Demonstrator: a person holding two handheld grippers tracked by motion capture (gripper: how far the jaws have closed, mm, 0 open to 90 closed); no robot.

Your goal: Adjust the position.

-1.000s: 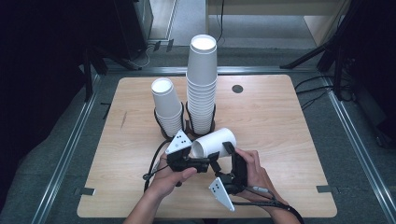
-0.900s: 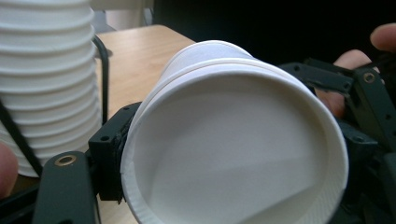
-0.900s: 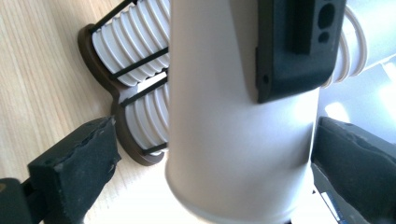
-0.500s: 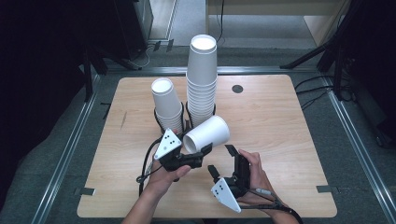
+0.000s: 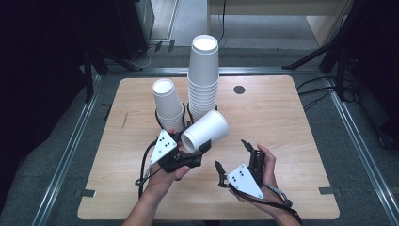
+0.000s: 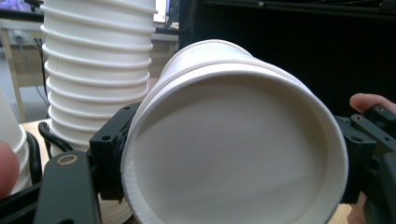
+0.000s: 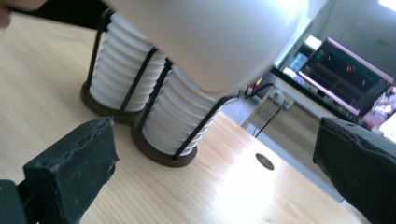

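Two stacks sit in the black holder point(image 5: 162, 123) and the left gripper point(image 5: 200, 149) is clamped on one paper cup point(image 5: 205, 130) held sideways above the table, right gripper point(image 5: 232, 154) spread empty, so I'd tip it upright before nesting it on the shorter stack point(image 5: 167, 103).

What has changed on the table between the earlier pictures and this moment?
The left gripper, shut on the paper cup, carried it up and away from the person, toward the two stacks. The right gripper drew back from the cup toward the person; its jaws have just been opening, nothing between them. The short stack and tall stack stayed in their holders.
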